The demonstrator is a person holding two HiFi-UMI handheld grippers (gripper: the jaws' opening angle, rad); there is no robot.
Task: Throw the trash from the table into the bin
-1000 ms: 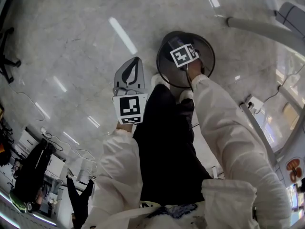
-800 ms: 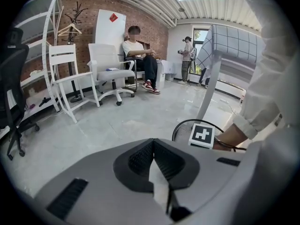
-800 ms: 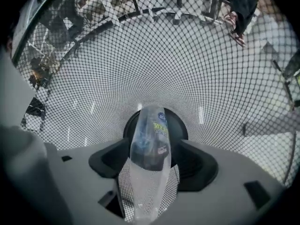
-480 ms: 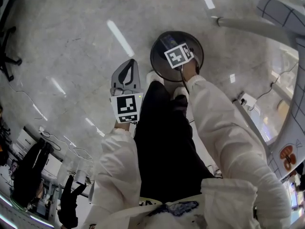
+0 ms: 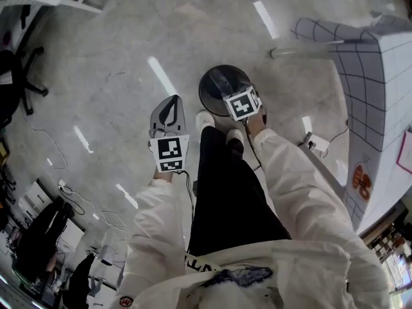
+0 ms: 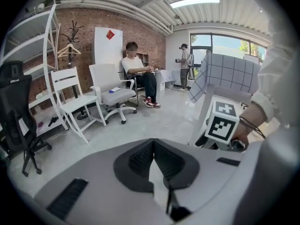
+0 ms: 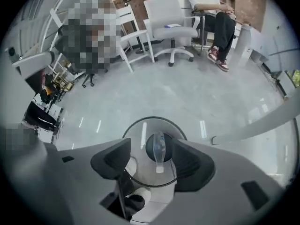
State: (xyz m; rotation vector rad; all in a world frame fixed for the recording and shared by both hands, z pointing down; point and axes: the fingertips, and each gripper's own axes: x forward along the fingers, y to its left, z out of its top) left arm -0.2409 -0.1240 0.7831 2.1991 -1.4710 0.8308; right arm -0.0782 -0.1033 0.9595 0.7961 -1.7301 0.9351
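- Grey polished floor (image 5: 96, 56) fills most of the head view. The round bin (image 5: 215, 85) stands on it at upper centre, just ahead of the person's shoes (image 5: 205, 118).
- In the same view the right gripper (image 5: 237, 96) hangs directly over the bin's mouth, which is the place to let something fall in. The left gripper (image 5: 170, 108) hovers over bare floor to the left of the bin, clear of the drop.
- The table (image 5: 380, 69), under a checked cloth, sits at the right edge, well apart from both grippers. Whether any trash is left on it cannot be made out.
- The left gripper view shows those jaws pressed tip to tip with nothing held, so this tool looks idle. It faces across the room towards white chairs (image 6: 70, 97) at the left.
- The right gripper view looks steeply down into the bin. The jaws stand roughly halfway apart and have just been closing a little, with nothing between the pads.
- Through that gap a clear plastic bottle (image 7: 159, 152) lies at the bottom of the bin, so that piece seems already thrown away. Any further piece would likely have to come from the table.
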